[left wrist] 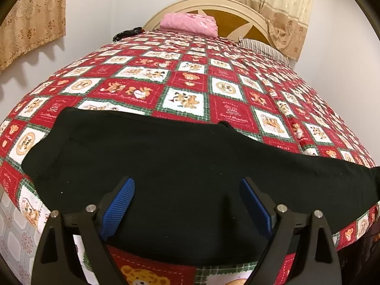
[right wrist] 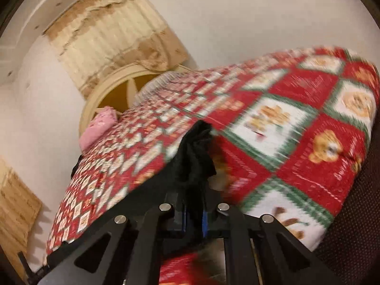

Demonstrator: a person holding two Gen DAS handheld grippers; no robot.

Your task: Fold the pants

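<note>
Black pants [left wrist: 166, 166] lie flat across the near edge of the bed's red teddy-bear quilt [left wrist: 190, 87]. Your left tongs [left wrist: 187, 201] hover just above them, blue pads [left wrist: 121, 204] spread wide, gripping nothing. Your right tongs [right wrist: 193, 204] are pinched tight on a bunched fold of the pants [right wrist: 197, 156], raised off the quilt. A pink pillow [left wrist: 190, 23] lies far off, by the headboard [left wrist: 237, 11].

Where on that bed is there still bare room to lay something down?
The widest free patch is the red bear quilt between the black pants and the pink pillow at the headboard. The near edge is crowded: pants beneath the left gripper, the right gripper pinching them.
</note>
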